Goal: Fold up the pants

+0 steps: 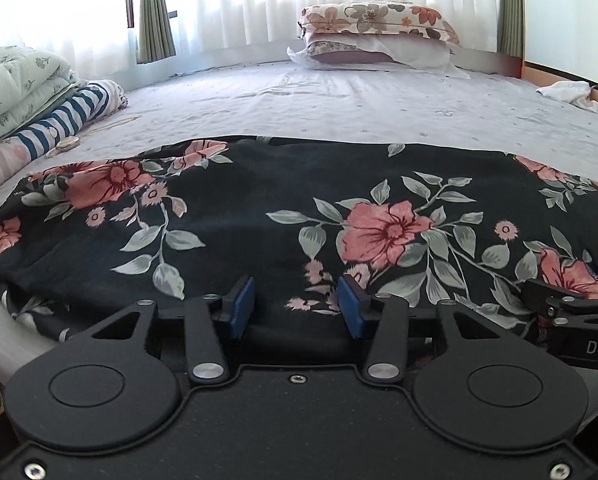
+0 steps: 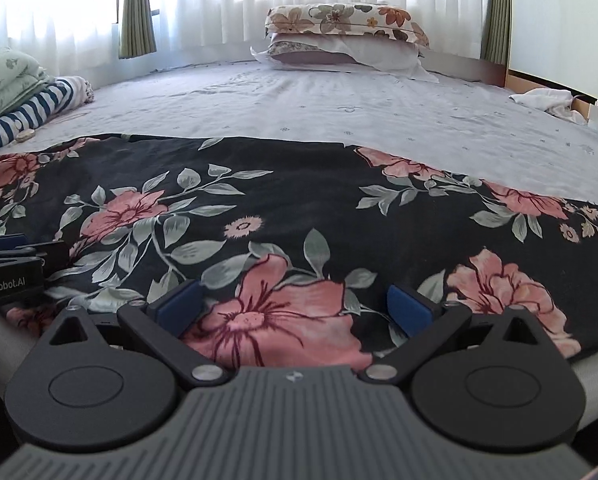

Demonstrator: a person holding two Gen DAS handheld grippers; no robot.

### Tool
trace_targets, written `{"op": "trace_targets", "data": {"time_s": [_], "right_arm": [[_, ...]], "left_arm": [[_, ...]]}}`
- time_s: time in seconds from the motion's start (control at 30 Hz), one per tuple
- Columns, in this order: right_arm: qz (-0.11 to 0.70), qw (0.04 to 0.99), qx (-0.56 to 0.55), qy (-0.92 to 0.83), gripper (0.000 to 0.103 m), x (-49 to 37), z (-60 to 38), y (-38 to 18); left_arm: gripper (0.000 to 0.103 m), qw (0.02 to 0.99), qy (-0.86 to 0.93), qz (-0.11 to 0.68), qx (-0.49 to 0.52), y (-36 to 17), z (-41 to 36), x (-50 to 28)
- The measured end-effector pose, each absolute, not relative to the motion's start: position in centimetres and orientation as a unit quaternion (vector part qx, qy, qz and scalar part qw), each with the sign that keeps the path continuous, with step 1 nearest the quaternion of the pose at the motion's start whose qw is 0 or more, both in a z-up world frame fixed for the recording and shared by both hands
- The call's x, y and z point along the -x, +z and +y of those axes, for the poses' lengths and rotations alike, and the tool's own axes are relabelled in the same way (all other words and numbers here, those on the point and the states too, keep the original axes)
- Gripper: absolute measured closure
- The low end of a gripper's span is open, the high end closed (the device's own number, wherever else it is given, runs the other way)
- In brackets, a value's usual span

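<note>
Black pants with pink flowers and grey leaves (image 1: 299, 208) lie spread flat across the near part of the bed; they also fill the near part of the right wrist view (image 2: 299, 208). My left gripper (image 1: 297, 306) is open, its blue pads low over the near edge of the pants. My right gripper (image 2: 293, 308) is open wide over a large pink flower at the near edge. Each gripper shows at the side of the other's view: the right one (image 1: 579, 300), the left one (image 2: 11, 264).
The bed (image 1: 339, 96) has a pale lilac sheet. Stacked pillows (image 1: 375, 36) sit at the far side by white curtains. Folded bedding and a striped cloth (image 1: 51, 116) lie at the left. A white cloth (image 1: 571, 94) lies at the far right.
</note>
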State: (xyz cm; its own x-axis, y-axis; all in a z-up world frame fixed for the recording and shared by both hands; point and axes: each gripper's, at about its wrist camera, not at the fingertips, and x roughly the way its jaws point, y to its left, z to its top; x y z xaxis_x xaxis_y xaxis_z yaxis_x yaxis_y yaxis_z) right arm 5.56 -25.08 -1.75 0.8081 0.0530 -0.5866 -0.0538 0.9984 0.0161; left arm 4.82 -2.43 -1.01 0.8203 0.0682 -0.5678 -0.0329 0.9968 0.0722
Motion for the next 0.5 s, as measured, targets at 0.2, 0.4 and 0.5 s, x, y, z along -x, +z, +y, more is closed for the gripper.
{"op": "trace_targets", "data": {"time_s": [0.2,0.4,0.5], "right_arm": [[0.318,0.947,0.007,0.033,0.000,-4.1,-25.1,-1.4],[0.326,0.945,0.007,0.041,0.000,-3.5,-25.6,-1.2],[0.330,0.943,0.008,0.041,0.000,-3.3,-25.6,-1.1]], "left_arm": [[0.058,0.950,0.022,0.310,-0.026,-0.6,-2.1,-3.9],[0.058,0.949,0.017,0.315,-0.030,-0.5,-2.0,-2.8],[0.058,0.948,0.017,0.316,-0.029,-0.4,-1.9,-2.3]]}}
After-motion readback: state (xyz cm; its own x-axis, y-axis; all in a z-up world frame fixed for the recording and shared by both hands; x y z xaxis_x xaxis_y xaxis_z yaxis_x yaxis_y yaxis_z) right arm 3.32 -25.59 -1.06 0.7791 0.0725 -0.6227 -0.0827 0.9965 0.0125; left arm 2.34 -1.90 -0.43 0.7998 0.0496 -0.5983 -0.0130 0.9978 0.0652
